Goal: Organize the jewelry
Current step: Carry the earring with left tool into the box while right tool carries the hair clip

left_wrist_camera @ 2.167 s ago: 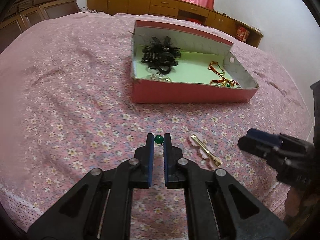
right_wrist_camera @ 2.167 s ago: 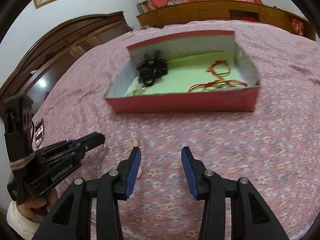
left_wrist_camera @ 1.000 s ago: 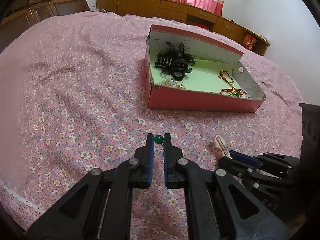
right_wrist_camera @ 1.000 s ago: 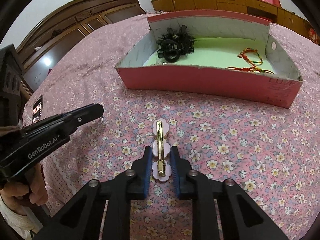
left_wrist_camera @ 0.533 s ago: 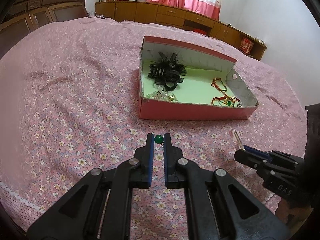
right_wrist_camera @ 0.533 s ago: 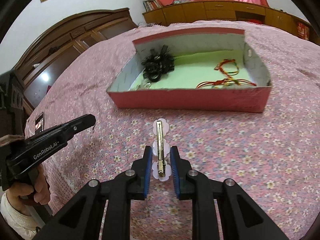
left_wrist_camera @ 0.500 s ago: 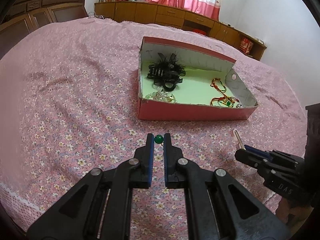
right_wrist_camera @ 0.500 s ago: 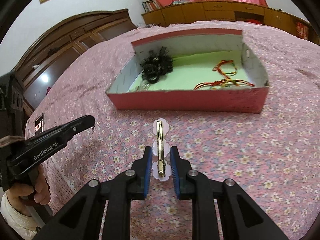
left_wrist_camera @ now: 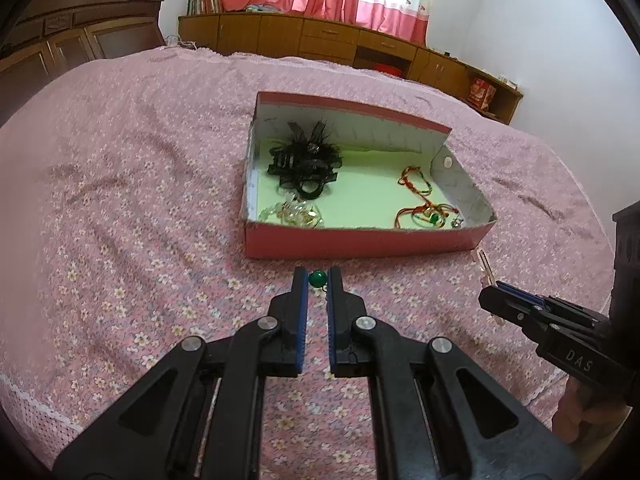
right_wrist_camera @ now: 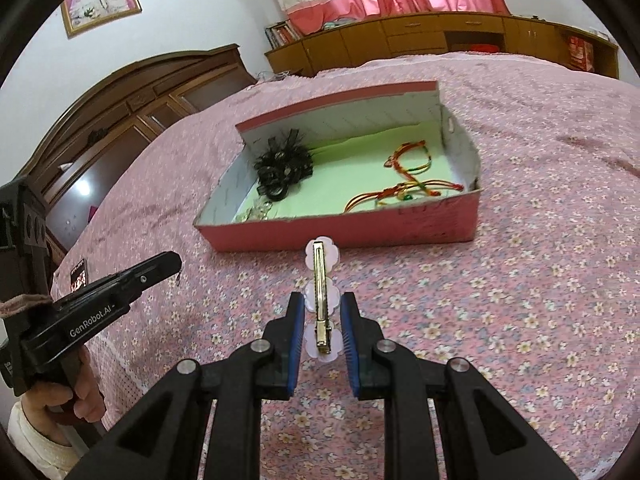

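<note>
My left gripper (left_wrist_camera: pixel 318 278) is shut on a small green bead earring (left_wrist_camera: pixel 318 279), held above the bed just in front of the red box (left_wrist_camera: pixel 360 242). My right gripper (right_wrist_camera: pixel 322 308) is shut on a pink flower hair clip (right_wrist_camera: pixel 320 280) with a gold bar, held above the bed short of the red box (right_wrist_camera: pixel 360 232). The box holds a black feathered hair piece (left_wrist_camera: pixel 304 160), a clear bead piece (left_wrist_camera: pixel 290 214) and red-gold cord bracelets (left_wrist_camera: pixel 424 208). The right gripper (left_wrist_camera: pixel 500 300) shows at the right of the left wrist view; the left gripper (right_wrist_camera: pixel 168 262) shows at the left of the right wrist view.
The box lies on a bed with a pink floral cover (left_wrist_camera: pixel 120 200). The bed's near edge (left_wrist_camera: pixel 32 400) is close below the grippers. A dark wooden wardrobe (right_wrist_camera: pixel 120 100) stands to the left and low wooden cabinets (left_wrist_camera: pixel 320 40) line the far wall.
The right gripper closed on the pink hair clip and lifted it off the bed. Both grippers have come closer to the box's front wall. The left one still holds the green earring.
</note>
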{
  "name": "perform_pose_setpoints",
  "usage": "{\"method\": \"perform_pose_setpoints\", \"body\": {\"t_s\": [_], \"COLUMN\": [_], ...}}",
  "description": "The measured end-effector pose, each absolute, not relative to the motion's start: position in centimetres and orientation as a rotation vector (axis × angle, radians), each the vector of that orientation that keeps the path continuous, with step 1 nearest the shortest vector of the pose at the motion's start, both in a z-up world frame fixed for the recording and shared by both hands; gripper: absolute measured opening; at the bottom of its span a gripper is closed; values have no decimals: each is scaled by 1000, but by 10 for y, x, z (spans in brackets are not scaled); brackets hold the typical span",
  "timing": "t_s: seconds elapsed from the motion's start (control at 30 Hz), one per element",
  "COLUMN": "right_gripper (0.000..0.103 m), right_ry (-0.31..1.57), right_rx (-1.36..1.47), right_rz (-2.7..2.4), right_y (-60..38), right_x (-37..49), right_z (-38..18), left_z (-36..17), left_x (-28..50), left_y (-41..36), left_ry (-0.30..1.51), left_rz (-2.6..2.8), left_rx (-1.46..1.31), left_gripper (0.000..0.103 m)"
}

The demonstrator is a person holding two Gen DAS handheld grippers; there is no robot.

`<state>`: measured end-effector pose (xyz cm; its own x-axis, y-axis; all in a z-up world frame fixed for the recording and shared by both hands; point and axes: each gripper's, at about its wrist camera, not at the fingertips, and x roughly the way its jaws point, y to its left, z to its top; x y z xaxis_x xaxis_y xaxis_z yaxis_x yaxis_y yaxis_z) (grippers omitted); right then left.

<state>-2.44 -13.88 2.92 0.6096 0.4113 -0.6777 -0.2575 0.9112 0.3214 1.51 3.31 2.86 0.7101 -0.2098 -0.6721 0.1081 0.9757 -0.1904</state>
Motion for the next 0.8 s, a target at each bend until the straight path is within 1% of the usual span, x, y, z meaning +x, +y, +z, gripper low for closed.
{"method": "perform_pose_setpoints", "body": {"t_s": [0.8], "right_gripper": [20], "right_ry": [691], "right_rx": [206], "right_rz": [364], "right_y": [-153], "right_x": [-22], "right_z": [54], "left_z": [52], "left_x": [26], "left_y": [17], "left_ry": [622], "left_rz": [-198], "left_rx": [-170], "left_gripper": [0]}}
